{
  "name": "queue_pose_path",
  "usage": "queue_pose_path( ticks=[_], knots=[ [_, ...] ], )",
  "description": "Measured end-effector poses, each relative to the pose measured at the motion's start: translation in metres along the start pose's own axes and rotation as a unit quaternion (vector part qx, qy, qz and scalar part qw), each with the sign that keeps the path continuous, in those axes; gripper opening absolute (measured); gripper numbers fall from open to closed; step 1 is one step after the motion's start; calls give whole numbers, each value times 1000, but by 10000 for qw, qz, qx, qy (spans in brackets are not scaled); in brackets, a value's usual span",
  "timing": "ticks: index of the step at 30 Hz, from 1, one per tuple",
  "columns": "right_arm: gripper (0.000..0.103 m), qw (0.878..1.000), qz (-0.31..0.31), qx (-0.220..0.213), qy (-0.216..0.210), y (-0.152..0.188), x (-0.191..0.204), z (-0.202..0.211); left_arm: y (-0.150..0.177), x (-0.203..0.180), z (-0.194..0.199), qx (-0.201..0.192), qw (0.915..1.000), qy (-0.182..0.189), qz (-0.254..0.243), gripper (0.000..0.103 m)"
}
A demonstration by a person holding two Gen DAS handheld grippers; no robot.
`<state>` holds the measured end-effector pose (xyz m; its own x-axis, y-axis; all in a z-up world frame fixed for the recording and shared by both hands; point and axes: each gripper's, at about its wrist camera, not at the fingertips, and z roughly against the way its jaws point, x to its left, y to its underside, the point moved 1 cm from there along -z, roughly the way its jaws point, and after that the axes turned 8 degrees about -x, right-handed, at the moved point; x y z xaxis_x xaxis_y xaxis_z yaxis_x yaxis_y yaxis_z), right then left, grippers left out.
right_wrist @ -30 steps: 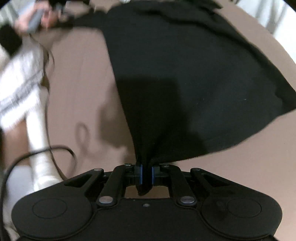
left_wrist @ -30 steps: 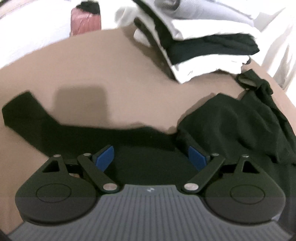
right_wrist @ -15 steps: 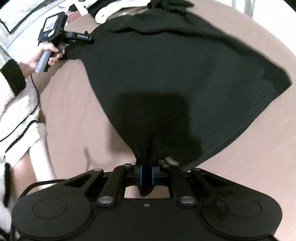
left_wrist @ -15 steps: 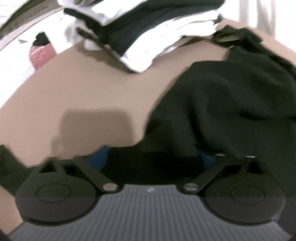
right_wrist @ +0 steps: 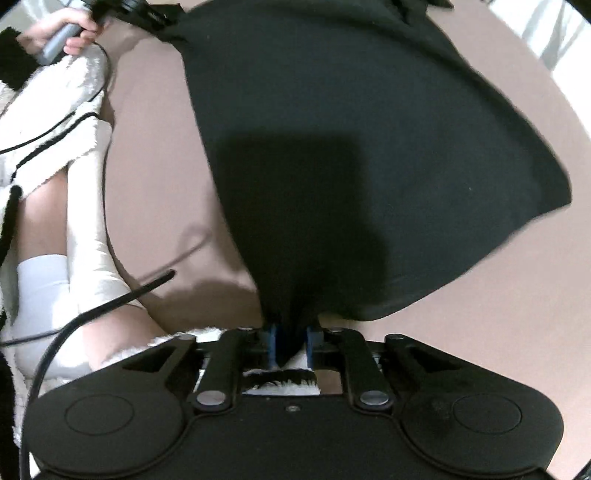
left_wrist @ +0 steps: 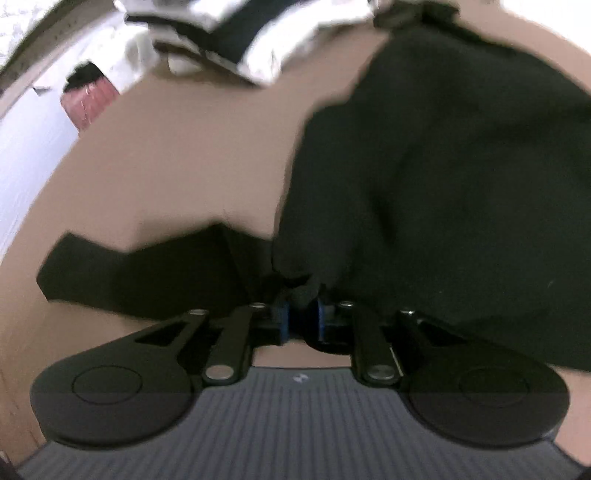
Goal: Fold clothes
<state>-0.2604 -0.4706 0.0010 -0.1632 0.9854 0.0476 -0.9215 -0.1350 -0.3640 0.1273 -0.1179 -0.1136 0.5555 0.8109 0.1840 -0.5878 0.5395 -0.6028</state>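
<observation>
A black garment (right_wrist: 351, 147) lies spread on the brown surface (right_wrist: 480, 332), drawn taut between both grippers. My right gripper (right_wrist: 291, 339) points steeply down at its near corner. Its jaws are opening, and the cloth still hangs between the blue pads. In the left wrist view, my left gripper (left_wrist: 302, 317) is closing on a bunched edge of the black garment (left_wrist: 443, 166), with cloth pinched between its pads. A flat black sleeve (left_wrist: 129, 273) trails to the left of it. The right wrist view shows a hand (right_wrist: 74, 33) holding the left gripper at the garment's far corner.
A stack of folded black and white clothes (left_wrist: 258, 40) sits at the far side of the brown surface (left_wrist: 184, 166). A pink object (left_wrist: 88, 103) stands beyond its edge. A person's white fleece sleeve (right_wrist: 48, 122), a leg (right_wrist: 88, 240) and a black cable (right_wrist: 110, 302) are at the left.
My left gripper went from wide open over the sleeve to closed on the garment's edge, rolling as it moved. My right gripper's pads have parted around the corner they pinched.
</observation>
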Motion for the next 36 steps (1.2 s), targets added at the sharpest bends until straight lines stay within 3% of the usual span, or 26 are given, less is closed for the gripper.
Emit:
queue_pose_path(
  ticks=[2,3,7,9,12,16,19,20,23,24,26,29,30,32,33,34,35,36],
  knots=[
    [45,9988,-246,-426,-49,1,-14,16,-9,6,18,-362,9990,87,238,45],
    [53,9966,-424,-703,-52,0,-24,26,-13,9,30,-645,9968,307,356,54],
    [59,9758,-1377,-1690,192,-8,-89,57,-41,7,58,-1345,9831,1050,666,67],
    [59,9588,-1844,-2129,374,-13,-124,69,-63,-5,51,-1414,9798,1243,677,72],
    [59,9347,-2558,-2317,856,-33,-193,54,-101,-38,25,-1273,9787,1459,681,72],
    [59,8667,-4063,-2683,1090,-37,-273,19,-151,-78,-12,-1121,9785,1563,741,72],
    [59,8007,-4828,-3215,1496,-6,-287,8,-181,-100,-36,-1075,9746,1774,844,72],
    [59,7938,-4909,-3325,1356,2,-277,-1,-189,-104,-43,-1071,9730,1845,875,72],
    [59,8198,-4629,-3286,749,11,-280,-6,-214,-124,-78,-864,9749,1814,962,72],
    [60,8422,-4302,-3180,672,8,-283,-5,-221,-130,-92,-740,9754,1827,992,72],
    [67,8726,-3725,-3105,584,7,-285,-4,-234,-137,-118,-525,9748,1850,1129,72],
    [77,8951,-3323,-2936,467,8,-284,-23,-251,-145,-153,-303,9700,1879,1516,72],
    [77,9001,-3194,-2874,720,12,-283,-29,-256,-149,-160,-344,9710,1823,1505,72],
    [77,8907,-3080,-3063,1341,5,-279,-43,-264,-161,-171,-539,9761,1669,1284,72],
    [77,8812,-3197,-3214,1340,4,-285,-49,-269,-171,-176,-668,9811,1487,1038,70],
    [77,8731,-3412,-3325,1038,3,-294,-59,-272,-181,-182,-679,9852,1310,872,65],
    [75,8643,-3651,-3373,767,2,-302,-70,-274,-190,-186,-623,9885,1218,645,26],
    [57,8584,-3902,-3266,652,2,-307,-83,-278,-200,-187,-633,9915,1070,377,10]
  ],
)
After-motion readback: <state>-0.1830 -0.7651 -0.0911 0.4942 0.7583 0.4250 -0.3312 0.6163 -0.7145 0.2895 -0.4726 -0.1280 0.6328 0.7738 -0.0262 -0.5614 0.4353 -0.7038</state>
